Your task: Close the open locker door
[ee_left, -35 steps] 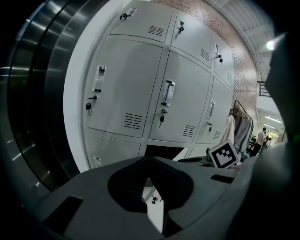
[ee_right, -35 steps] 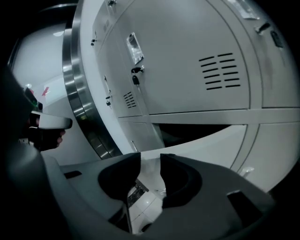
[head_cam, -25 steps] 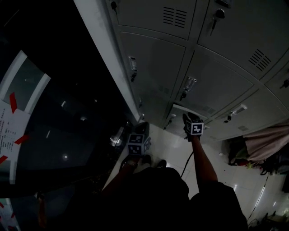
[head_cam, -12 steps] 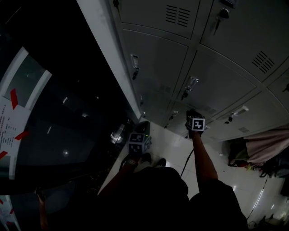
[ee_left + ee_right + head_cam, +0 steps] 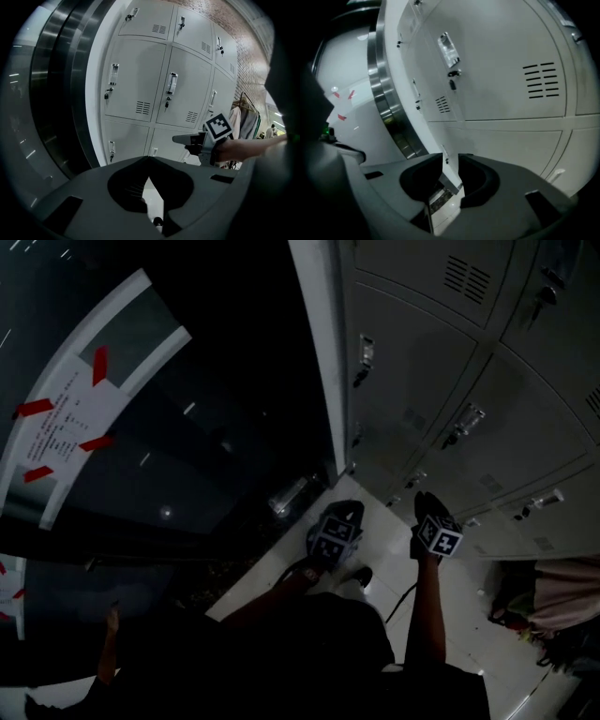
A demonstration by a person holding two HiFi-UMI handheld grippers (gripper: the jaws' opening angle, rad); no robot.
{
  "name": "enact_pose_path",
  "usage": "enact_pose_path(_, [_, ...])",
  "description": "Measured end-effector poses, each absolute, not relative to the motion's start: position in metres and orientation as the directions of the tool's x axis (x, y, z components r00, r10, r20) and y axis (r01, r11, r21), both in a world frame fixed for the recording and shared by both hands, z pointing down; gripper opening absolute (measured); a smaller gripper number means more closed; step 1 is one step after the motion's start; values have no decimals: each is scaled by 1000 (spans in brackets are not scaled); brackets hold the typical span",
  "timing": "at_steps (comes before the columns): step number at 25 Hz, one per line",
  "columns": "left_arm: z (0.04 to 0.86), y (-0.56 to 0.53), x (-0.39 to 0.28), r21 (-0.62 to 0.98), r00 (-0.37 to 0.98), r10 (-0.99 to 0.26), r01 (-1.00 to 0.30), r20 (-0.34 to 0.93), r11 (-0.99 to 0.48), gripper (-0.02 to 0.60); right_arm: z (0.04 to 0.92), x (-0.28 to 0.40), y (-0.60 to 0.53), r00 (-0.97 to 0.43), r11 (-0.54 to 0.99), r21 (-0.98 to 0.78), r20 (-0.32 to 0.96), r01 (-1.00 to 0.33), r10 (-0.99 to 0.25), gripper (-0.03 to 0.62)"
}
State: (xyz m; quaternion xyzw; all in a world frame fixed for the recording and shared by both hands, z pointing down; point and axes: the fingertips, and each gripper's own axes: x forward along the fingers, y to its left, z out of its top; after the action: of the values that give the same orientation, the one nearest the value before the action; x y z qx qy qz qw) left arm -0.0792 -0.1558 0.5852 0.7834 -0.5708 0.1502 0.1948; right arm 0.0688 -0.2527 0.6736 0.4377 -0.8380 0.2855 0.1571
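A bank of grey lockers (image 5: 422,381) fills the right of the head view, and every door I can see there looks flush. My right gripper (image 5: 427,500) hangs low beside the bottom row; its jaws are opening, with a clear gap and nothing gripped between them (image 5: 450,157). The left gripper view shows that gripper (image 5: 180,139) in front of a bottom-row door (image 5: 161,140), not touching it. My left gripper (image 5: 349,509) hovers left of it, jaws shut on nothing (image 5: 149,160). A locker door (image 5: 501,79) with a latch and vents stands close ahead in the right gripper view.
A dark glass wall with a taped paper notice (image 5: 66,418) stands at left, past the lockers' white end panel (image 5: 323,352). Clothes (image 5: 553,592) hang at the lower right. A cable (image 5: 398,601) trails on the pale floor. A steel column (image 5: 389,108) stands beside the lockers.
A bottom-row door stood ajar a second ago; my right gripper pressed against it, then drew back. The head view has swung, shifting the lockers to the right.
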Motion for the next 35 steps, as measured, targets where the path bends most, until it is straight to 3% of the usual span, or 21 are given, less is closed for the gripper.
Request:
enact_pose_path(6, [574, -125, -86, 172, 405, -818, -914, 408, -367, -8, 623, 13, -151, -620, 450, -436, 430, -779, -656, 109])
enact_pose_path(14, [584, -63, -122, 198, 490, -776, -872, 396, -449, -7, 591, -47, -63, -489, 349, -382, 373, -855, -788, 109])
enact_pose_path(21, [579, -55, -74, 214, 577, -729, -816, 368, -538, -8, 606, -8, -27, -333, 210, -291, 484, -933, -809, 109])
enact_pose_path(35, [561, -64, 0, 196, 655, -680, -752, 330, -629, -8, 577, 33, -35, -330, 228, -270, 437, -935, -837, 107])
